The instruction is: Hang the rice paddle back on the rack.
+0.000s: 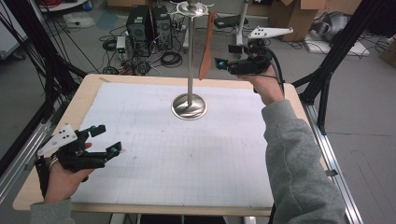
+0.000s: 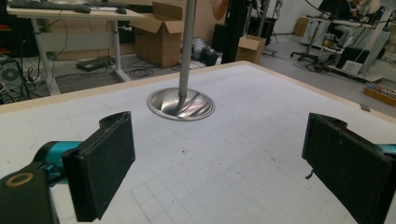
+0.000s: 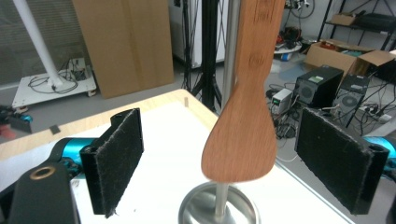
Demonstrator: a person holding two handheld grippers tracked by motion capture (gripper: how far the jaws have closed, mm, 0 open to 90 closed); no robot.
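Wooden spatula (image 1: 206, 46) hangs from the stand (image 1: 189, 106) at upper centre of the high view. Right tongs (image 1: 223, 64) stand apart beside it, not gripping; left tongs (image 1: 106, 140) apart over the worktop (image 1: 140, 196). Hanging appears done.

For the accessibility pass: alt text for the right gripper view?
A wooden spatula hangs on a metal stand, between the open right gripper pads without touching them. Below, the stand's round base rests on the white table.

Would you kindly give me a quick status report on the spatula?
Right gripper open beside wooden spatula, not gripping. Spatula hangs on metal stand. Left gripper open, idle. Nothing in the way.
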